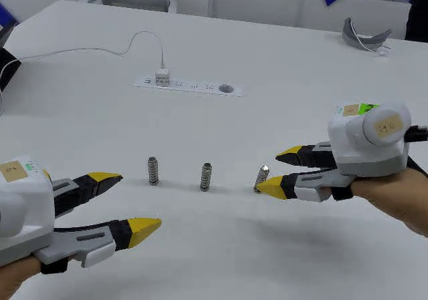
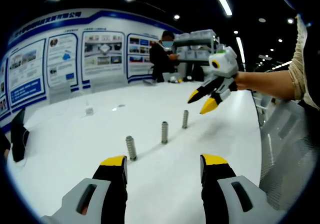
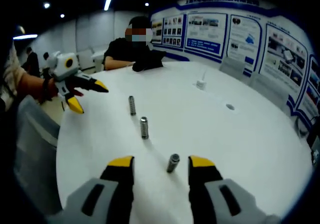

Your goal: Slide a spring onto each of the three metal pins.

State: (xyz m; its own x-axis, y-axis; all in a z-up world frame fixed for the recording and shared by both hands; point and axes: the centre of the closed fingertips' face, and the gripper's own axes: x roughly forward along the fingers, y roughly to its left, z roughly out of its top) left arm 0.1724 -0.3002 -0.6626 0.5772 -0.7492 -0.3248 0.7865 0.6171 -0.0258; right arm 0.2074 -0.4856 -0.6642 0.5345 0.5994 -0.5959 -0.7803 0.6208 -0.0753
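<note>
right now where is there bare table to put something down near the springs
Widest free patch: the table between the power strip and the row of three springs. Also free: the near side of the row, between the left gripper and the right gripper. Crowded: the row's right end, where the right gripper's open jaws flank the last spring.
</note>
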